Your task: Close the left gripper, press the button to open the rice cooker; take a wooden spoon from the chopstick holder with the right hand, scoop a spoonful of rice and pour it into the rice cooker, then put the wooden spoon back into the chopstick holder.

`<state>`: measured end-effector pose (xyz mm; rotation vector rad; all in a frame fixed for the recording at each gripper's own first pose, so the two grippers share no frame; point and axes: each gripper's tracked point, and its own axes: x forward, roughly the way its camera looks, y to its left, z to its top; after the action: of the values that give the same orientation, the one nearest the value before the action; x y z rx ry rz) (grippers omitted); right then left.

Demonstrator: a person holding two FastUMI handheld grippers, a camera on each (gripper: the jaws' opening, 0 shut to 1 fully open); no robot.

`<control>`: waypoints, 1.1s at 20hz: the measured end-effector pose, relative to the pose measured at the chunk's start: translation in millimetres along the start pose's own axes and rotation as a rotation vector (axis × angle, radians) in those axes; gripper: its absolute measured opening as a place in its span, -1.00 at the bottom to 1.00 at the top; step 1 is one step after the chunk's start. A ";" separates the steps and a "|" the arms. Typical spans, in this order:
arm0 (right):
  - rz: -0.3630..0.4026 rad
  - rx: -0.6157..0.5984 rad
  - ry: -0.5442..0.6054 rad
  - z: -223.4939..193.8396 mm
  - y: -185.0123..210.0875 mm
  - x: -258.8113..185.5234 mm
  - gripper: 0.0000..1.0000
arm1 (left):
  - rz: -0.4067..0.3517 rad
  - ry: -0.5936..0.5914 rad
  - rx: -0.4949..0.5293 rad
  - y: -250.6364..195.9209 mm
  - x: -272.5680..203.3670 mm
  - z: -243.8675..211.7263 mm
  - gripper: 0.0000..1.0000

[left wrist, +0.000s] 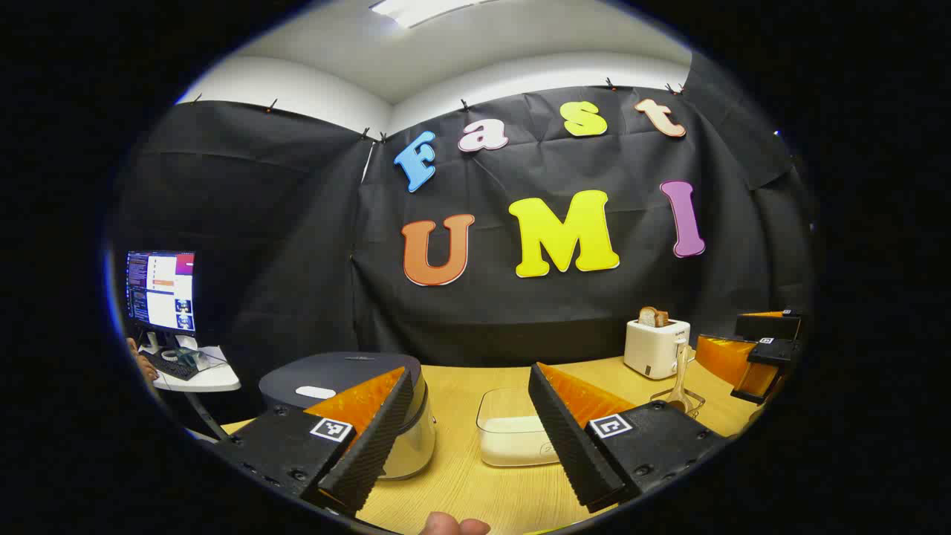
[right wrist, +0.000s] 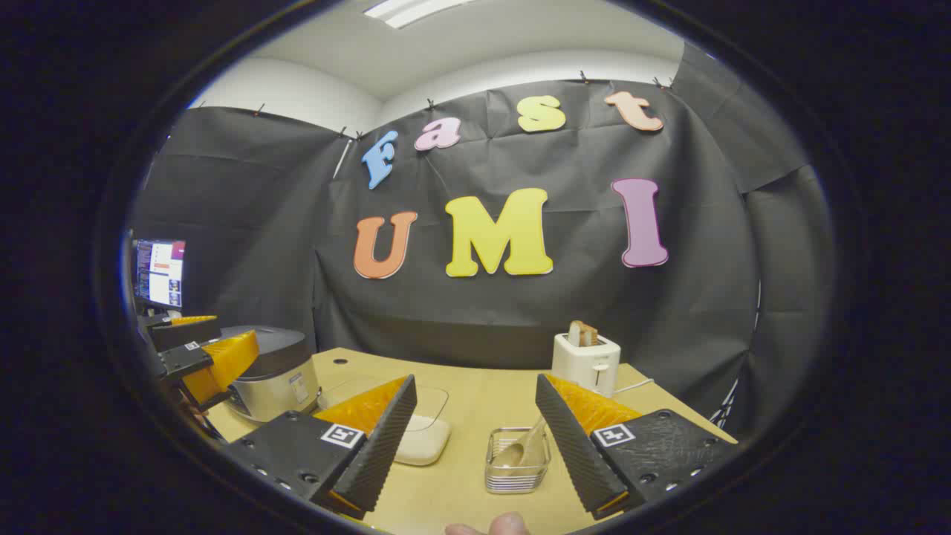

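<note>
Going left to right in the left gripper view: the rice cooker sits on the wooden table with its dark lid down, and the left gripper hangs in front of it with its fingers spread wide and nothing between them. Next over is the clear container of rice, then the chopstick holder with the wooden spoon standing in it, and a white toaster behind.

In the right gripper view the right gripper is also spread wide and empty, with the holder just ahead of it.

Biggest risk I'd guess: poking the button with the fingers apart, so they straddle it and slip off. The holder also looks light and wiry, so yanking the spoon at an angle could tip it.
</note>
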<state>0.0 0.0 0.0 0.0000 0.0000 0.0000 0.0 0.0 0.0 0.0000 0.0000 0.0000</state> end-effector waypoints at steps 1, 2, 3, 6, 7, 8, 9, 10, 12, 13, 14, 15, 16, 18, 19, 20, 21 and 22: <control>0.004 0.000 -0.002 1.0 1.0 -0.2 0.87 | 0.008 -0.008 0.007 2.4 -0.7 2.7 0.99; 0.008 0.000 -0.001 0.3 1.1 -0.5 0.92 | 0.009 -0.009 0.008 2.8 -1.8 4.6 0.99; 0.019 0.001 0.003 0.1 3.0 -0.2 0.92 | 0.009 -0.007 0.006 3.9 -3.5 4.7 0.99; 0.032 -0.004 0.005 2.0 3.2 -0.8 0.92 | 0.021 -0.019 -0.005 8.3 -8.4 10.0 0.99; 0.030 0.001 0.002 3.5 1.3 -1.2 0.92 | 0.022 -0.017 -0.008 9.1 -8.9 9.1 0.99; 0.028 0.007 0.001 3.7 0.7 -1.3 0.92 | 0.023 -0.017 -0.009 9.9 -9.2 9.6 0.99; 0.027 0.009 0.003 3.3 -0.3 -1.1 0.92 | 0.025 -0.018 -0.007 11.2 -8.8 9.7 0.99; 0.026 0.010 0.006 1.8 -1.4 -1.3 0.92 | 0.024 -0.018 -0.006 11.2 -8.9 9.4 0.99; 0.031 0.015 0.008 0.6 -0.7 -0.6 0.92 | 0.018 -0.010 -0.009 10.6 -8.4 7.3 0.99; 0.034 0.016 0.008 0.8 -0.2 -0.9 0.91 | 0.017 -0.005 -0.005 11.2 -8.5 6.3 0.99; 0.034 0.017 0.008 1.2 0.3 -0.3 0.91 | 0.020 0.001 0.001 12.3 -8.2 4.8 0.99; 0.034 0.018 0.009 1.3 0.2 0.0 0.91 | 0.031 0.017 0.014 15.6 -6.4 0.7 0.99; 0.035 0.020 0.015 -0.3 1.5 1.1 0.91 | 0.034 0.028 0.024 16.5 -7.0 -3.1 0.98; 0.040 0.027 0.023 -1.0 3.2 2.2 0.92 | 0.020 0.020 0.012 13.9 -5.5 -1.1 0.99; 0.044 0.029 0.027 -0.4 4.4 2.6 0.92 | 0.025 0.012 0.002 16.5 -6.8 1.8 0.99; 0.050 0.027 0.029 -1.0 6.8 3.1 0.91 | 0.037 0.005 -0.003 20.5 -7.6 3.6 0.99; 0.057 0.024 0.028 0.0 9.2 3.4 0.91 | 0.050 0.004 -0.005 25.5 -7.9 3.3 0.99; 0.064 0.020 0.024 -0.1 11.2 3.2 0.91 | 0.060 0.005 -0.006 29.2 -9.2 2.6 0.99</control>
<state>3.2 11.2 -0.1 0.0205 0.0245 0.0638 -9.2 29.2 2.6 -0.0058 0.0052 0.0600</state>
